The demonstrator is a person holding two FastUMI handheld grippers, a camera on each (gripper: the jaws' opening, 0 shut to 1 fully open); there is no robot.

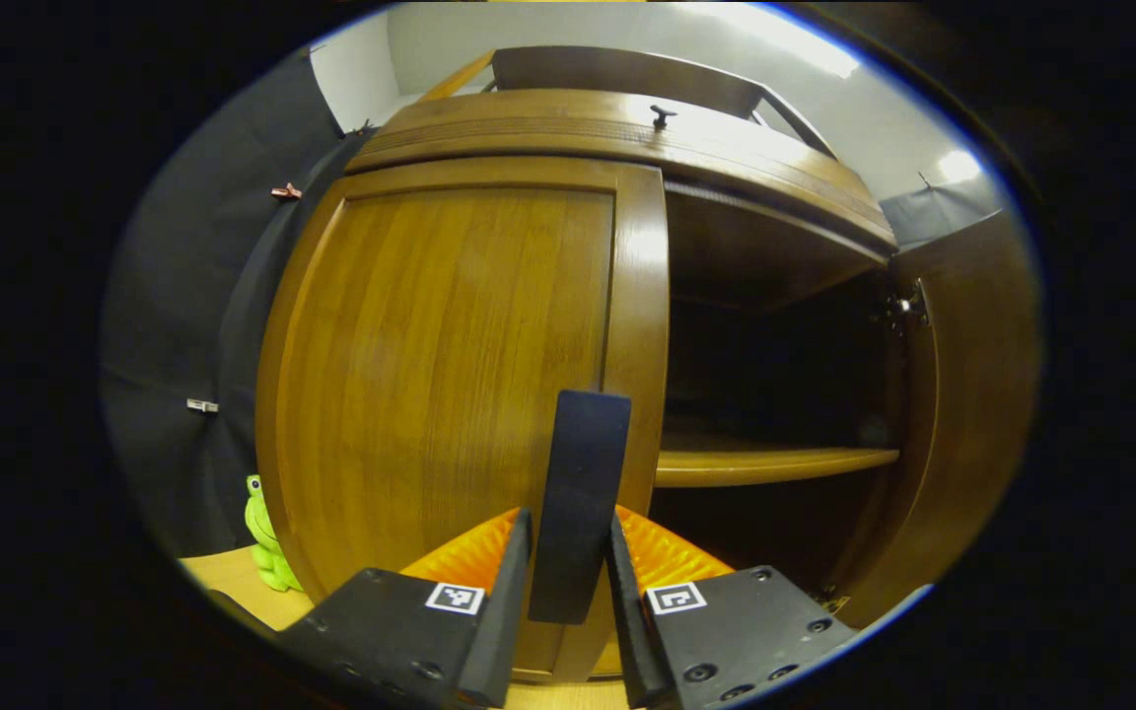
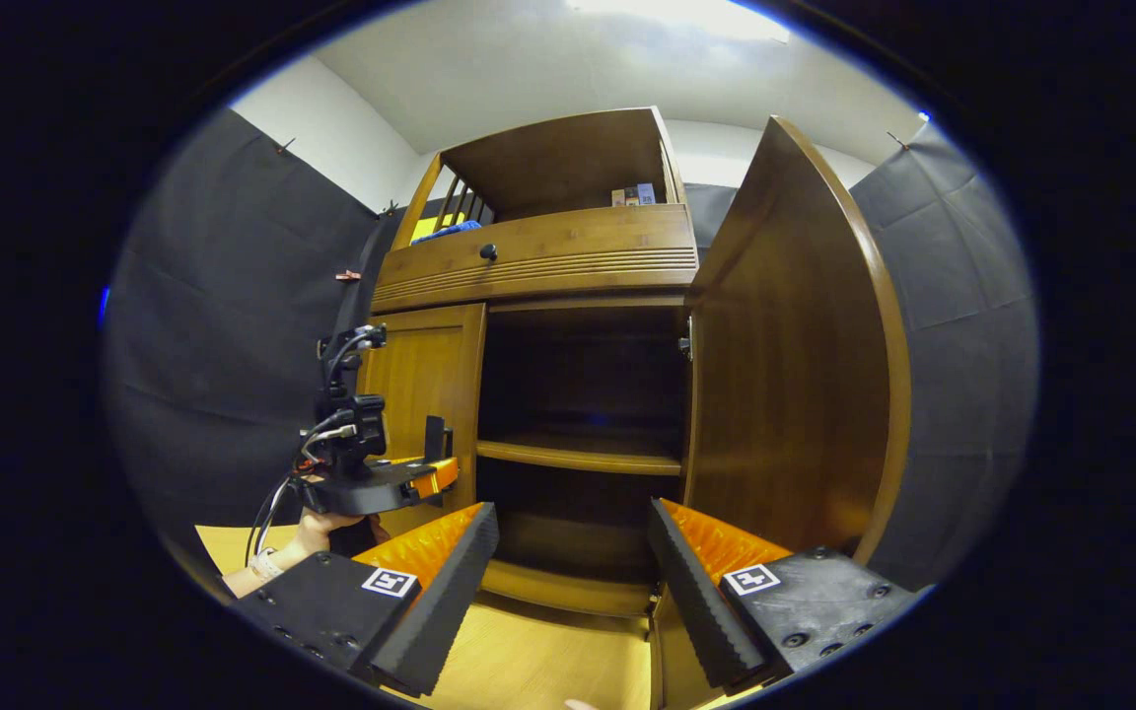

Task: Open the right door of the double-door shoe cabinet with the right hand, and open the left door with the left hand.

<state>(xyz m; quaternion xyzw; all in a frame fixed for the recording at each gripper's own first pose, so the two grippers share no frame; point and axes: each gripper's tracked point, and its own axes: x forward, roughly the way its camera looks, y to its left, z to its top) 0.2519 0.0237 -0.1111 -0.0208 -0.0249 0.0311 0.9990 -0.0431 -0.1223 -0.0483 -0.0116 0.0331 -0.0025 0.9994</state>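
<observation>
Right door (image 2: 790, 365): already swung wide, so your right hand's half of the job looks done; it stands well out from the cabinet (image 2: 538, 258), showing the dark inside and the shelf (image 2: 578, 456).
Left door (image 1: 450, 394): shut, flat against the cabinet front; this is the part left to you.
Handle (image 1: 578, 503): a dark upright bar near the left door's inner edge, the only place to get a pull on that door.
Left gripper (image 1: 573, 592): your fingers sit on either side of the handle with the jaws closed in on it, pinching it; that grip is what lets you draw the door outward. In the right gripper view you can see it (image 2: 420, 471) at the left door, with your hand (image 2: 317, 532) under it.
Right gripper (image 2: 573, 582): jaws spread wide, holding nothing, hanging back in front of the open half, clear of the left door's swing.
Next move, as a judgement: pull in an arc about the hinges on the door's far edge, not straight back, or the handle may slip.
</observation>
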